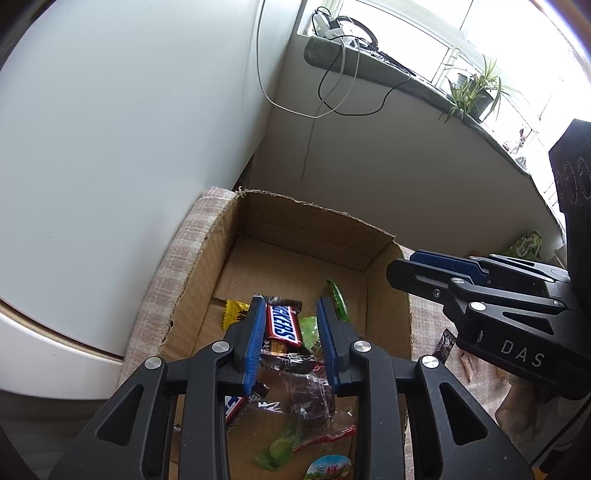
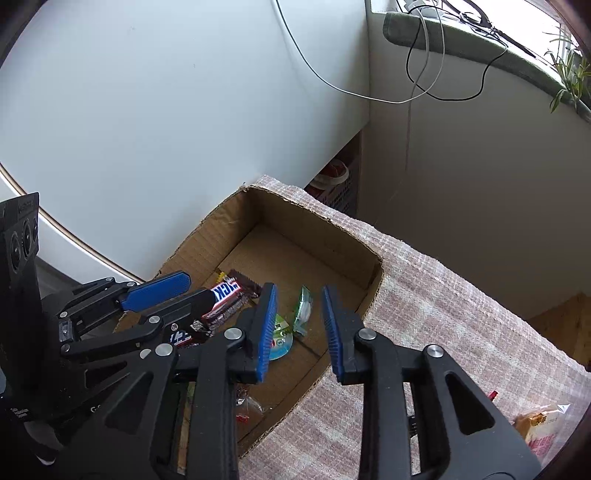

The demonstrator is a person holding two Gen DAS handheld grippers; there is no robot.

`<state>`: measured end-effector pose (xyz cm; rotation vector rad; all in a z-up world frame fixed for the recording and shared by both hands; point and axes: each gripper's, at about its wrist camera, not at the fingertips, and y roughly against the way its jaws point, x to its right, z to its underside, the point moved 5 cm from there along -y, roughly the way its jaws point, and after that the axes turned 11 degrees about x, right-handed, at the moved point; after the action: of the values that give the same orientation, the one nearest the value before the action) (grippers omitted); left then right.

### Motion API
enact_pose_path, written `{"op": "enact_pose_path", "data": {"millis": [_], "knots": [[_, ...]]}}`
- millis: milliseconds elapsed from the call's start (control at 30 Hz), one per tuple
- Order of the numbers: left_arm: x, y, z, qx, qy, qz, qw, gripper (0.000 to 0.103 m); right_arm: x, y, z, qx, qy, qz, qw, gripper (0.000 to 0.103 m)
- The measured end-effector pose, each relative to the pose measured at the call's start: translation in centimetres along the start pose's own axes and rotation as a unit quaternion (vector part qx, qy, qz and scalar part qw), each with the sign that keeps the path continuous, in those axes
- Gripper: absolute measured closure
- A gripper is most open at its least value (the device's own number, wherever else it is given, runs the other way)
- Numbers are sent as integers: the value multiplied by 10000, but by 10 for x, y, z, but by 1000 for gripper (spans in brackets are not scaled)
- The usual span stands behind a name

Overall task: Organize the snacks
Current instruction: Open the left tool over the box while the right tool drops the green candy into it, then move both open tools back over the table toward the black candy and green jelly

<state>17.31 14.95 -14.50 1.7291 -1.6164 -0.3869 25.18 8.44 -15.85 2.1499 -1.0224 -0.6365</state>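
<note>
I'm at the dropping-in step: my left gripper [image 1: 290,301] stands narrow and seems to pinch a Snickers bar [image 1: 284,325] over the cardboard box [image 1: 314,206], where other sweets already lie. My right gripper [image 2: 299,288], at three o'clock of the left, stands part open and empty above a green packet [image 2: 303,310]. Next, I judge, the left must open its jaws to drop the bar, and the right fetch another snack.

Background: plain white wall [image 1: 129,129] meets a second wall at an inside corner. Green-grey windowsill [image 1: 388,70] under a bright, overexposed window [image 1: 424,26]. Potted plant [image 1: 476,90] on the sill. White and black cables [image 1: 332,92] hang down from the sill. Pink-beige checked cloth [image 2: 443,314] covers the work surface.
</note>
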Motion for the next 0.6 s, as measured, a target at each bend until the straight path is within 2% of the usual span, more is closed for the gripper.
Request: {"op": "enact_pose_path", "data": {"millis": [333,600], "knots": [[6,19,-4,192,-69,47,9998,75,10,30,0,187,-159,44,9997,63],[23,43,-2,343,-132,249,9990,75,38,82,16,484,-460,175,9976,59]]}}
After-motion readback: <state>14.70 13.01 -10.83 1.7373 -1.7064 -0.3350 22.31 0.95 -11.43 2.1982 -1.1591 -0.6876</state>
